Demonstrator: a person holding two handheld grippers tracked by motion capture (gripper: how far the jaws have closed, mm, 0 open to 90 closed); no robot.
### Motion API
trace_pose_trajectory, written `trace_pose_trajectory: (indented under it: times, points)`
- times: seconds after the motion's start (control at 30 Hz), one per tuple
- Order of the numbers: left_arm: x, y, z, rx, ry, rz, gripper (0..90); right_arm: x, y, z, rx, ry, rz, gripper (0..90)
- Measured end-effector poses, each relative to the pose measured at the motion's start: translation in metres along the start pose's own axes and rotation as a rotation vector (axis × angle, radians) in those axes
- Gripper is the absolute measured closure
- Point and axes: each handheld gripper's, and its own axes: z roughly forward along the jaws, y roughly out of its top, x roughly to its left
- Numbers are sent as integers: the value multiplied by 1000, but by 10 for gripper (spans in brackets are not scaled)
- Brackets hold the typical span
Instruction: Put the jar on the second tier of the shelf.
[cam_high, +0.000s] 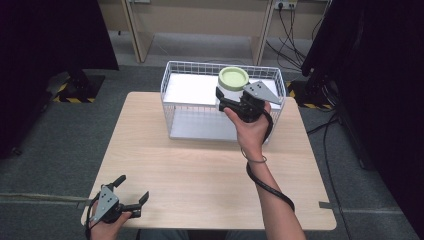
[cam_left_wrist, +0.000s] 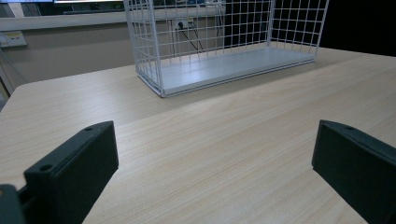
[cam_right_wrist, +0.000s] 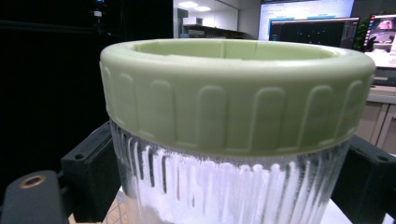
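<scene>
Up high, the right gripper (cam_high: 227, 100) holds a jar (cam_high: 233, 82) over the white wire basket (cam_high: 176, 107) — its jaws squeeze the ribbed clear glass just under the pale green lid (cam_right_wrist: 233, 93). Something white is stuck inside the glass. Down at the near left corner of the wooden table (cam_high: 200, 170), the left gripper (cam_high: 131, 191) sits low with its jaws wide apart — nothing is between them.
</scene>
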Motion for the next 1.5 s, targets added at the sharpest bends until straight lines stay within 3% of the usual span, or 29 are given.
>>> trace_pose_trajectory:
  times: [0.33,0.9,1.5]
  points:
    - [0,0,0,-2,0,-4,0,-12,10,7,2,-46,9,114]
    - [1,0,-1,-5,-1,-9,0,-46,16,29,27,-150,53,114]
    - [1,0,-1,-4,-4,-9,0,-42,5,61,82,-146,49,114]
